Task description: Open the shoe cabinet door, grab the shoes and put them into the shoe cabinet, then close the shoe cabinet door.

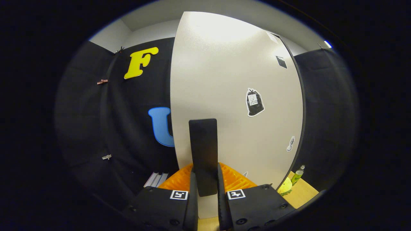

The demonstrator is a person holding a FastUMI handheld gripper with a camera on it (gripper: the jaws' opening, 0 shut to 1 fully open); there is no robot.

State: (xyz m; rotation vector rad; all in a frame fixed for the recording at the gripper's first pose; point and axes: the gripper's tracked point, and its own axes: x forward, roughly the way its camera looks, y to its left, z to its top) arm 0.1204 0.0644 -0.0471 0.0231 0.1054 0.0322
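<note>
Clamped between the gripper point(205, 189) fingers, a dark door handle point(203, 154) stands upright on the pale cabinet door point(231, 80) just ahead.

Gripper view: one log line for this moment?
stage: door handling | gripper: shut on door handle | cabinet door: pale, stickers on it | shoes: none between fingers

Cabinet door point(231, 83) straight ahead, its handle point(203, 154) between gripper point(205, 192) fingers, both pressing it. Bottle point(297, 175) right of door, low, on floor point(303, 192). Stickers on door, right of handle.
</note>
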